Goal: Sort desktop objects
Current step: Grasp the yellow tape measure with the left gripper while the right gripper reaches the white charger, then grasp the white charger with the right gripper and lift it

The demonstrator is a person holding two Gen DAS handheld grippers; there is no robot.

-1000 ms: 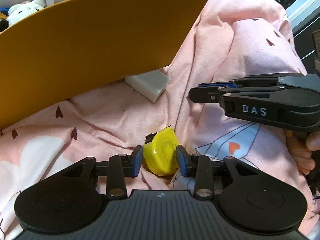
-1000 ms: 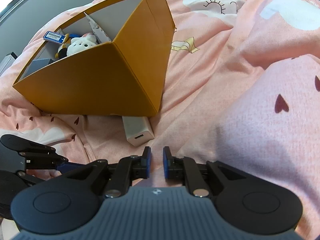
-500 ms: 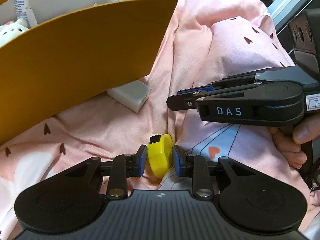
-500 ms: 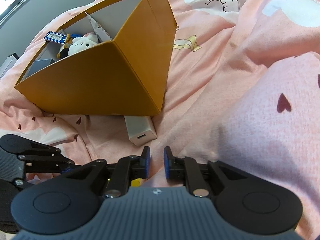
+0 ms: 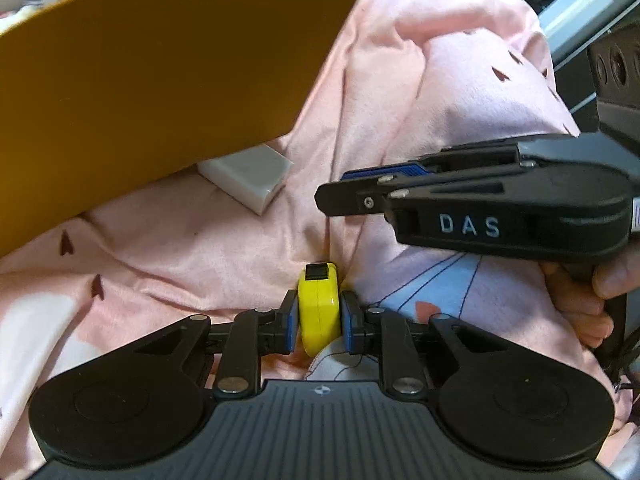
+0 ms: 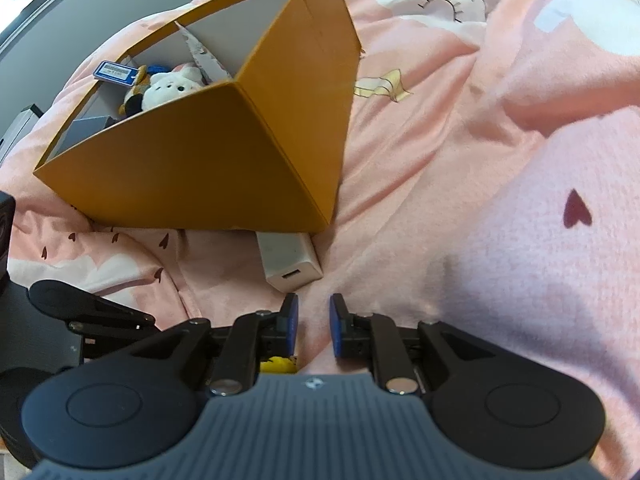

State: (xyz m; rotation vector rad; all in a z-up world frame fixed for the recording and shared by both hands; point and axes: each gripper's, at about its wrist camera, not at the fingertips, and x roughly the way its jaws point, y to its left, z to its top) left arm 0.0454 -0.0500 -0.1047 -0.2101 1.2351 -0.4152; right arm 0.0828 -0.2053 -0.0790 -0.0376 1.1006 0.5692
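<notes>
Yellow tape measure (image 5: 319,307), loosely framed before, is now pinched upright as left tool (image 5: 319,317) closes.

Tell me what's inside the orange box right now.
The orange box holds a white plush toy, a blue-and-white label and a grey divider. Its near wall covers the lower contents, so anything deeper cannot be seen.

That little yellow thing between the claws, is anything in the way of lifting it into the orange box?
Nothing visible blocks the way. The left gripper is closing its jaws on the yellow tape measure, pads against its sides. The orange box sits just ahead, open-topped; its wall must be cleared. The right gripper hovers off to one side.
</notes>
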